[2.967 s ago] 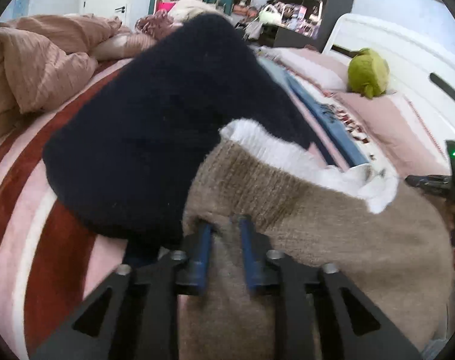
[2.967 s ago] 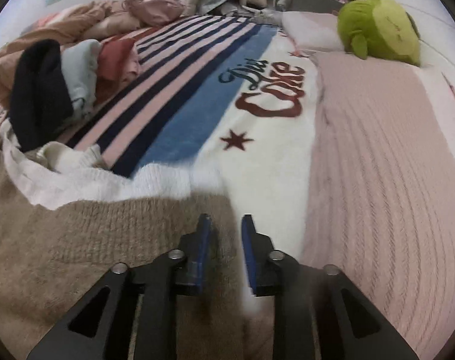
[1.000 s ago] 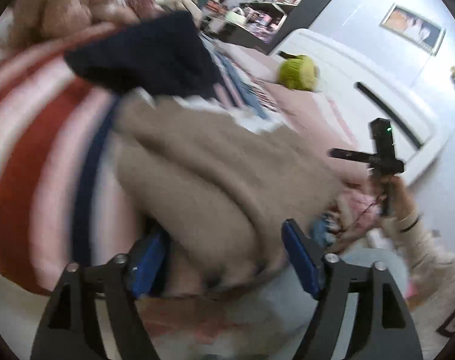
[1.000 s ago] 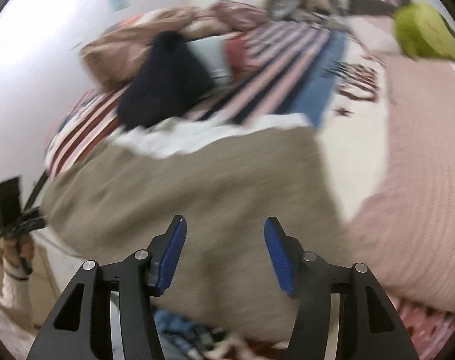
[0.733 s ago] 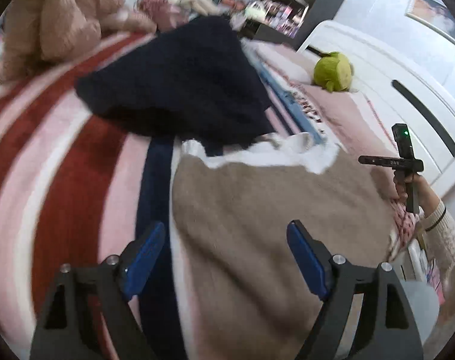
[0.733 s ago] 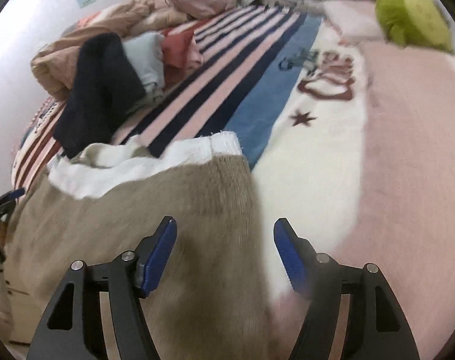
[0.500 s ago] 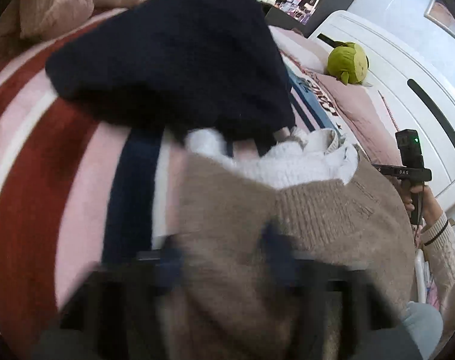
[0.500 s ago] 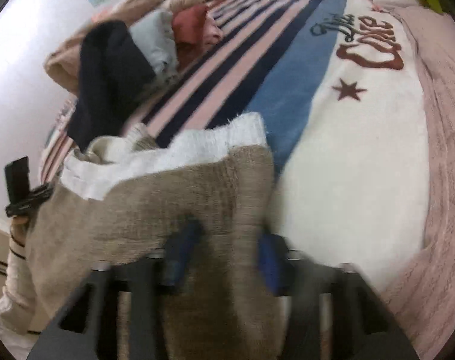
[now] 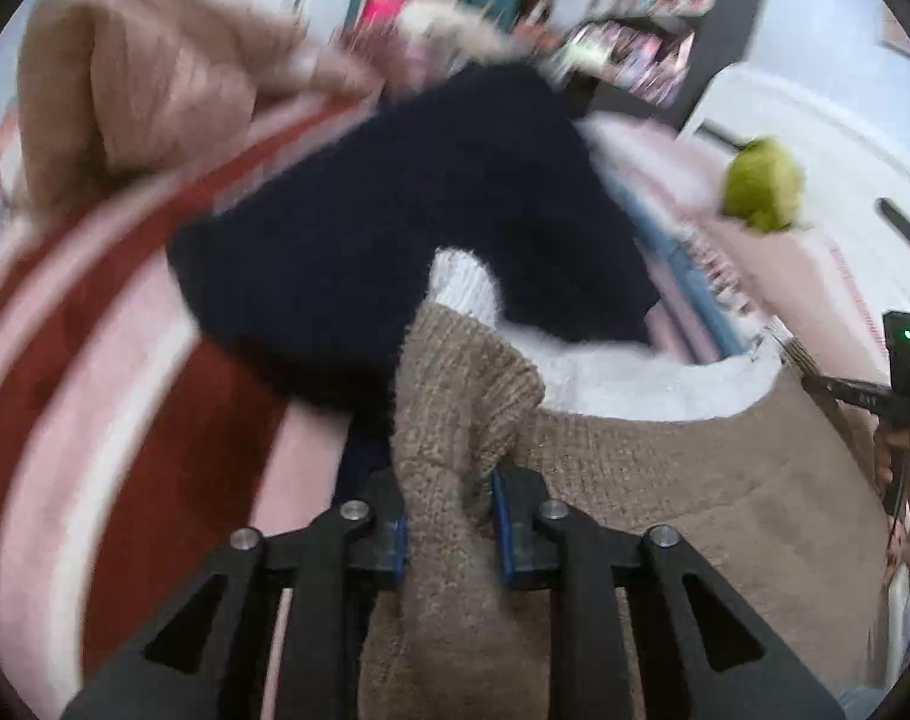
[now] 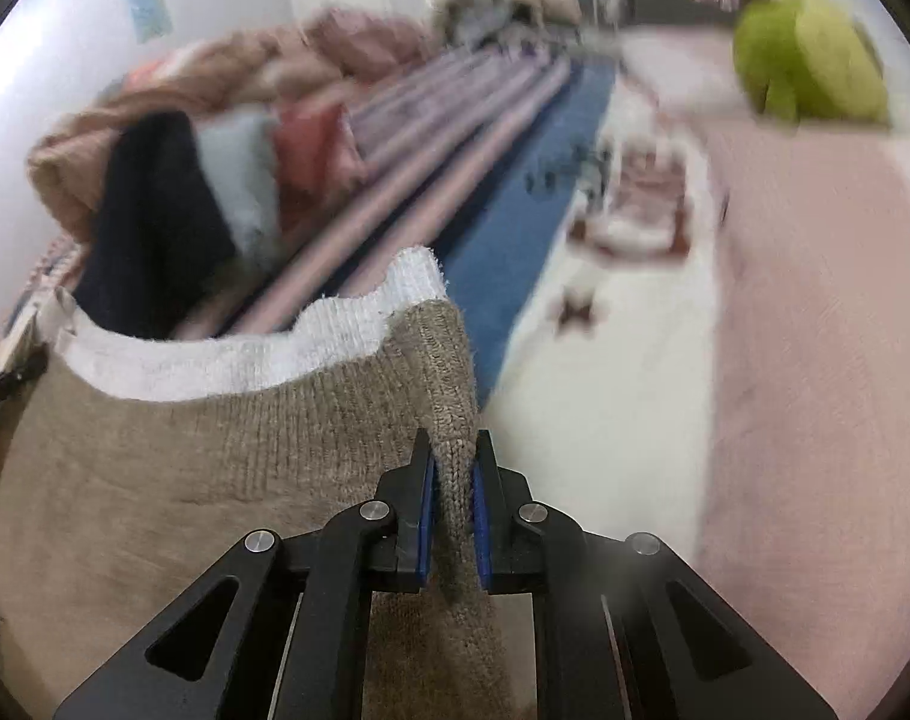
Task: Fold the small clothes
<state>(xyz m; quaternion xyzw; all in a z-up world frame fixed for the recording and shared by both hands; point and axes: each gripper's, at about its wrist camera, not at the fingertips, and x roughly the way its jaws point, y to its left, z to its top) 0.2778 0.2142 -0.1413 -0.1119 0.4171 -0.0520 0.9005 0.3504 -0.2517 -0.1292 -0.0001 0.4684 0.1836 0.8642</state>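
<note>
Two tools, left tool [image 9: 447, 519] and right tool [image 10: 453, 501], each clamp a bunched corner of the tan sweater [image 10: 215, 456].

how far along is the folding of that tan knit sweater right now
Early. Done: both grippers have hold of it, the left gripper and the right gripper each pinching a side of the tan sweater. In hand: it hangs spread between them, white trim on top. Left: any fold, plus the dark garment and the pile behind.

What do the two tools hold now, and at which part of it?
Both hold the beige knitted sweater. The left tool pinches a bunched fold at its left edge, the right tool a fold at its right edge, below the white band.
</note>
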